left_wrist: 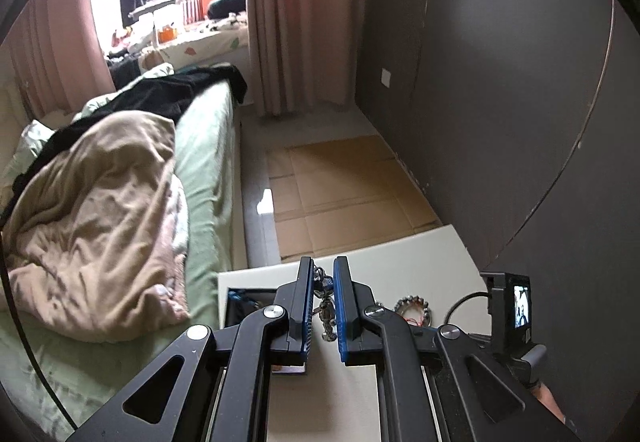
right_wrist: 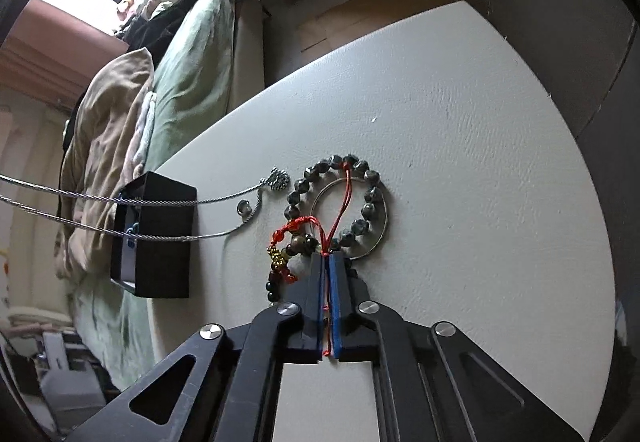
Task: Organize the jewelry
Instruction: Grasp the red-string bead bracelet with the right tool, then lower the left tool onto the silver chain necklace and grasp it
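Note:
My left gripper (left_wrist: 323, 261) is shut on a silver chain necklace (left_wrist: 326, 306), which hangs between its blue pads above the white table (left_wrist: 400, 254). In the right wrist view the same necklace (right_wrist: 160, 202) stretches in two taut strands from its pendant (right_wrist: 279, 178) off to the left, over an open black box (right_wrist: 152, 238). My right gripper (right_wrist: 327, 256) is low over the table and shut on a red cord (right_wrist: 344, 198). The cord lies across a dark bead bracelet (right_wrist: 372, 194) and a thin silver bangle (right_wrist: 384, 230). More red-knotted and gold beads (right_wrist: 280, 258) lie just left of the pads.
A small loose bead (right_wrist: 244, 207) rests near the pendant. A bed with green sheets and a beige blanket (left_wrist: 100, 202) runs along the table's left side. Flattened cardboard (left_wrist: 340, 182) covers the floor beyond, and a dark wall (left_wrist: 500, 82) stands to the right. The other gripper's camera screen (left_wrist: 520, 306) shows at right.

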A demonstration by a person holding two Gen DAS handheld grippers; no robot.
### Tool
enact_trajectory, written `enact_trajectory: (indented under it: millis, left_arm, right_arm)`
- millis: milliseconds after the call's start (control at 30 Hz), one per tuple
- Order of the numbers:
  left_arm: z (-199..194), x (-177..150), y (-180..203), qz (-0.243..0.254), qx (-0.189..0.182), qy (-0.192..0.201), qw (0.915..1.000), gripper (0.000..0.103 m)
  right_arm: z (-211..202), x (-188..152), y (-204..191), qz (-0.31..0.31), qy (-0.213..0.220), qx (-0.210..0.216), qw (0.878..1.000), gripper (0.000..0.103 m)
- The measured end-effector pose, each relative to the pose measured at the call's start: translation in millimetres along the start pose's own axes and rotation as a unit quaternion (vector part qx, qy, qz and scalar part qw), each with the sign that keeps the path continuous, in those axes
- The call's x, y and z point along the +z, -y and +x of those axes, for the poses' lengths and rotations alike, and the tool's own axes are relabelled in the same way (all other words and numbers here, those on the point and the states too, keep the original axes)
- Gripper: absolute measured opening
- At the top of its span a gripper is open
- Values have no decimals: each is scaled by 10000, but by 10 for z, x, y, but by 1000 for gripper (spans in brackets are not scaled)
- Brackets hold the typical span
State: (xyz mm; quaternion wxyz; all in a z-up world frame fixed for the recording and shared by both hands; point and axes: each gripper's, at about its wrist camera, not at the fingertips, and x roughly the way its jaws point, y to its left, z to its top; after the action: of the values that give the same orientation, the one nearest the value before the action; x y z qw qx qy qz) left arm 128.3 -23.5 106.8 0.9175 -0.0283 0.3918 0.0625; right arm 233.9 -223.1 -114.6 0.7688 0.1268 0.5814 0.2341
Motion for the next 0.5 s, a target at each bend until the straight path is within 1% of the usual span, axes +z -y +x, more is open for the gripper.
enact_trajectory:
  millis: [33,167,200,267,300,367,433,500]
  left_arm:
    - [-45,21,-16,-3,17,41,10000,0]
    - [-264,130,-95,-19,69,254,9997,0]
    - [-308,155,-114,-1,89,300,9995,0]
    - [-357,195,-135,30,140,358,9993,0]
    - [-369,203,-147,33,154,364,9992,0]
    - [-355,199,-154,61,104,302,9995,0]
    - [-284,157,-145,73,42,166,9998,0]
    - [-133,50,-136,12,-8,-65,10000,0]
  right_arm:
    - [-30,6,-2,-8,43,55,10000,2]
    - [-207,1,-41,-96,272,263,9992,2]
    - [-240,-1,-61,-154,322,221,9991,2]
    - [-265,9,-98,-272,404,-131,9987,2]
    - [-244,24,-100,-284,348,-264,9986,2]
    - [-148,38,-81,-302,103,-273,9991,4]
    - [-67,33,-70,-295,-46,-297,9991,13]
    - [-39,17,-66,-282,-57,-294,9992,33]
